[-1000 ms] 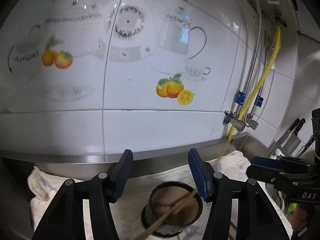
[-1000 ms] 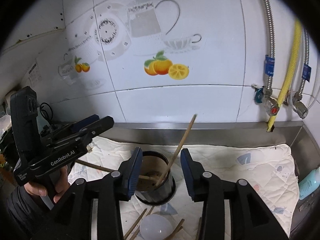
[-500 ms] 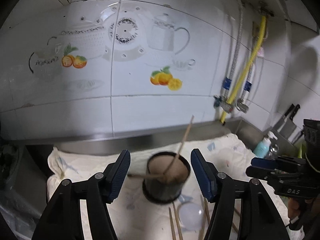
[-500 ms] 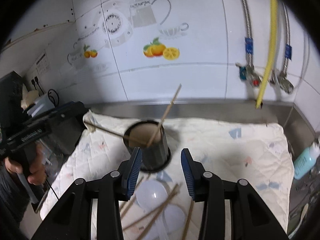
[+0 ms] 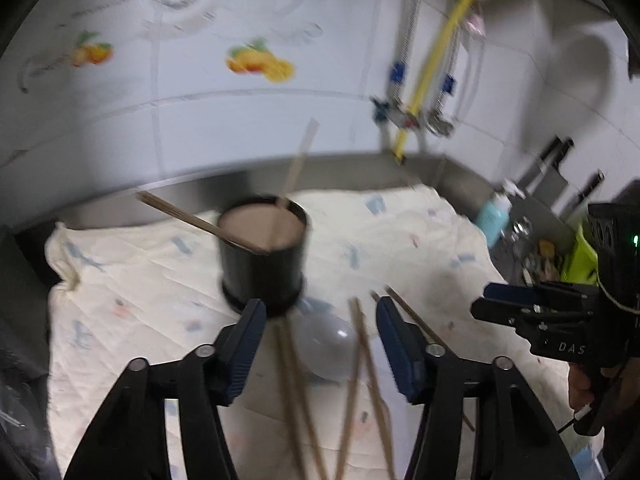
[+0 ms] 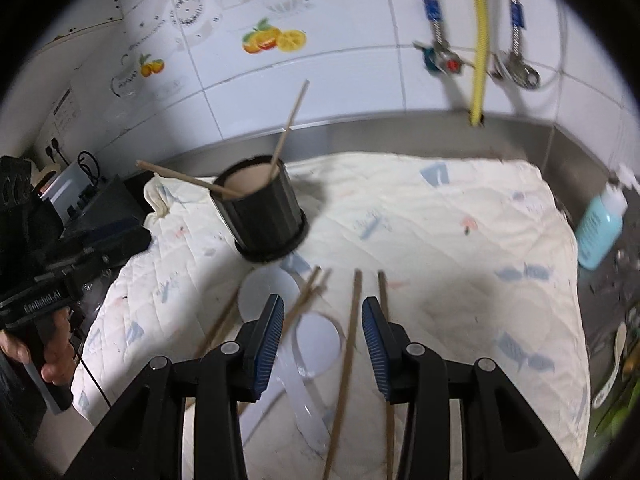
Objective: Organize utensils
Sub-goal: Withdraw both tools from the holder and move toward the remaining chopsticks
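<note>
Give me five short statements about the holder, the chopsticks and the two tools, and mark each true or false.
1. Two chopsticks stand in the black holder. True.
2. The holder lies tipped on its side. False: it stands upright on the quilted cloth.
3. Loose chopsticks and white spoons lie on the cloth in front of the holder. True.
4. The right tool grips a chopstick. False: its jaws stand open above the utensils, holding nothing.
5. The left tool holds the blue bottle. False: it is empty and open, its jaws having just been closing; the bottle stands at the cloth's far right.
</note>
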